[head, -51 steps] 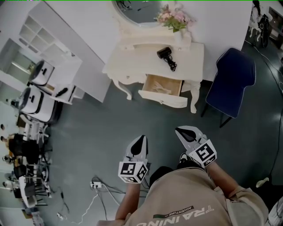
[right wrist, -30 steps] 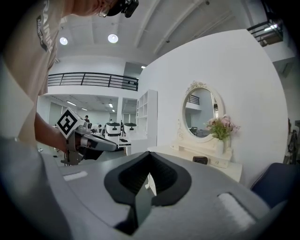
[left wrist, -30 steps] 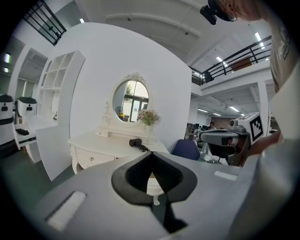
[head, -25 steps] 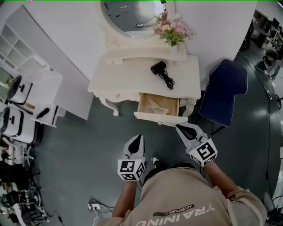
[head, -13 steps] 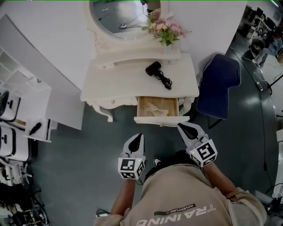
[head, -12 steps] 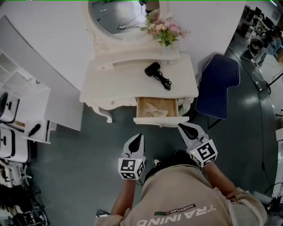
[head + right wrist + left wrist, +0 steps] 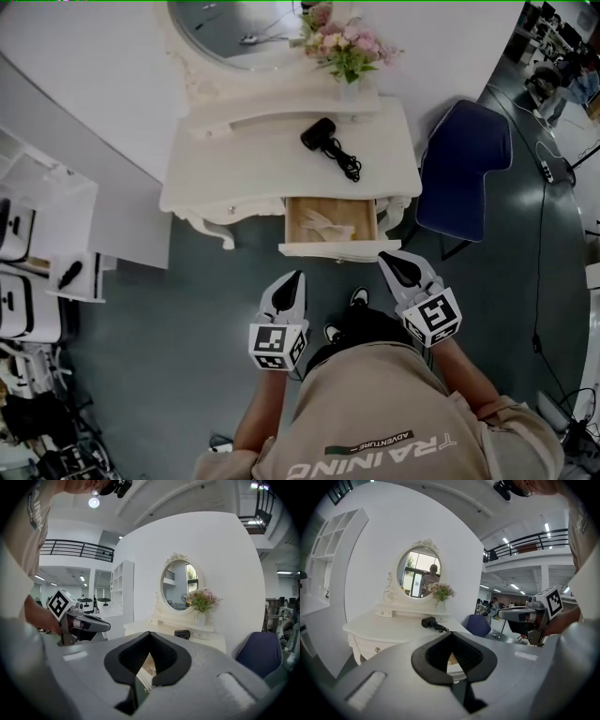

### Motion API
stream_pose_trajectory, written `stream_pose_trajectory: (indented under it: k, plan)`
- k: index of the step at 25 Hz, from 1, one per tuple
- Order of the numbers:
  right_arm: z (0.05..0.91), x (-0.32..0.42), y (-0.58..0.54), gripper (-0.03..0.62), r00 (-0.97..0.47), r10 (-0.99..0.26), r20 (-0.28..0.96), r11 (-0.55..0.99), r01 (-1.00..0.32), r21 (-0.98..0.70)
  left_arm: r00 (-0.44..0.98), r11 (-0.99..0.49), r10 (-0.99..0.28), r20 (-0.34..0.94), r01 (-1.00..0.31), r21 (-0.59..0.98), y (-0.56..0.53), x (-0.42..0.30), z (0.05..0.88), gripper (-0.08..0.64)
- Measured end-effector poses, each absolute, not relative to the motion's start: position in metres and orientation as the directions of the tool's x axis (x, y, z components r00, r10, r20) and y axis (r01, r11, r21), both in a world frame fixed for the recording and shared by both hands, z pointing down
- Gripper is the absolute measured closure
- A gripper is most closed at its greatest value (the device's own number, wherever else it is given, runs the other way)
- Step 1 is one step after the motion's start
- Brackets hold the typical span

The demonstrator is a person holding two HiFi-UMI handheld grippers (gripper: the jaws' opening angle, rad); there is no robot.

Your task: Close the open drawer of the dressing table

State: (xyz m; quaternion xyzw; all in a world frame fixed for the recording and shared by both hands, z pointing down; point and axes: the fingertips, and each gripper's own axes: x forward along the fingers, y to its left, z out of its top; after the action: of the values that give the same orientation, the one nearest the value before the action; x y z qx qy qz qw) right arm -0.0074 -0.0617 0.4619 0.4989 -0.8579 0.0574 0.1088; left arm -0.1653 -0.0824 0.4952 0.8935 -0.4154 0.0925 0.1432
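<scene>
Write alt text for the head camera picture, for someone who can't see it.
A cream-white dressing table stands with its wood-lined drawer pulled open, just ahead of the person's left claw and right claw, both shut and empty.

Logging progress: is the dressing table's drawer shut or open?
Open: the drawer juts out from the front of the dressing table, its wooden inside exposed.

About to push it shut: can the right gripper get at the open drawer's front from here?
Probably yes. The right gripper hangs, jaws together, just off the right end of the drawer front, with nothing between them. The blue chair stands clear to the right.
</scene>
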Motion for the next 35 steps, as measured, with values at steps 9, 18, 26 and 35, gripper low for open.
stream_pose_trajectory:
  k: [9, 18, 26, 35]
  plan:
    - [0.463, 0.014, -0.110, 0.589, -0.480, -0.862, 0.162, 0.484, -0.875, -0.014, 0.648, -0.646, -0.682, 0.339, -0.751, 0.137, -0.125, -0.148, 0.490, 0.543]
    - [0.485, 0.025, -0.141, 0.590, -0.524, -0.829, 0.194, 0.539, -0.842, 0.030, 0.636, -0.637, -0.662, 0.395, -0.756, 0.149, -0.164, -0.128, 0.503, 0.543]
    - [0.493, 0.038, -0.142, 0.590, -0.526, -0.829, 0.189, 0.530, -0.848, -0.032, 0.615, -0.602, -0.648, 0.449, -0.775, 0.192, -0.173, -0.117, 0.527, 0.543]
    - [0.511, 0.057, -0.148, 0.589, -0.468, -0.856, 0.221, 0.461, -0.883, -0.083, 0.625, -0.700, -0.556, 0.548, -0.708, 0.097, -0.174, -0.095, 0.567, 0.543]
